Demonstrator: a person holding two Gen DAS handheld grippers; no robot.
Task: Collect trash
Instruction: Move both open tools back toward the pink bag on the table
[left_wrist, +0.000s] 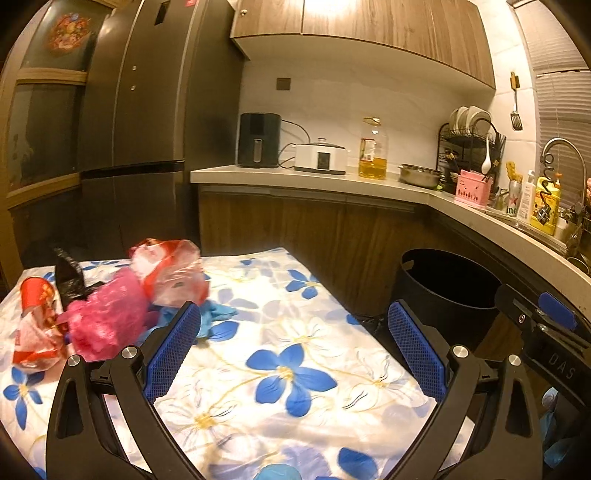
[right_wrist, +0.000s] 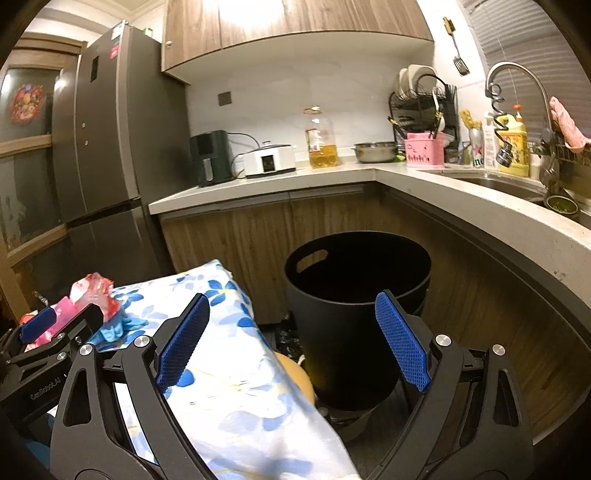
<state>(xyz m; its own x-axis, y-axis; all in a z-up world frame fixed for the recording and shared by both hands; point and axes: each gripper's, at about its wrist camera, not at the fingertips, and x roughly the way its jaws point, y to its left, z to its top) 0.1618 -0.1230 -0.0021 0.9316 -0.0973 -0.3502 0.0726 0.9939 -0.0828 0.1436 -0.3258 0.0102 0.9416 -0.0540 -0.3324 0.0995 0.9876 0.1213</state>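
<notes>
Trash (left_wrist: 110, 314) sits piled at the worktop's (left_wrist: 295, 325) far left: light, crinkly, slippery bags. My 2 hand-held grippers, left (left_wrist: 291, 354) and right (right_wrist: 291, 343), gape empty; I'd pinch a bunched fold.

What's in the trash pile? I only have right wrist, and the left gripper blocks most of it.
Observer: Pink bag, clear bag with red print behind it, blue gloves to their right; red-and-white wrapper and black bag further left.
Operator: Left fingers holding anything?
Observer: No. The left gripper is open, short of the pile, with only the flowered cloth between its fingers.
</notes>
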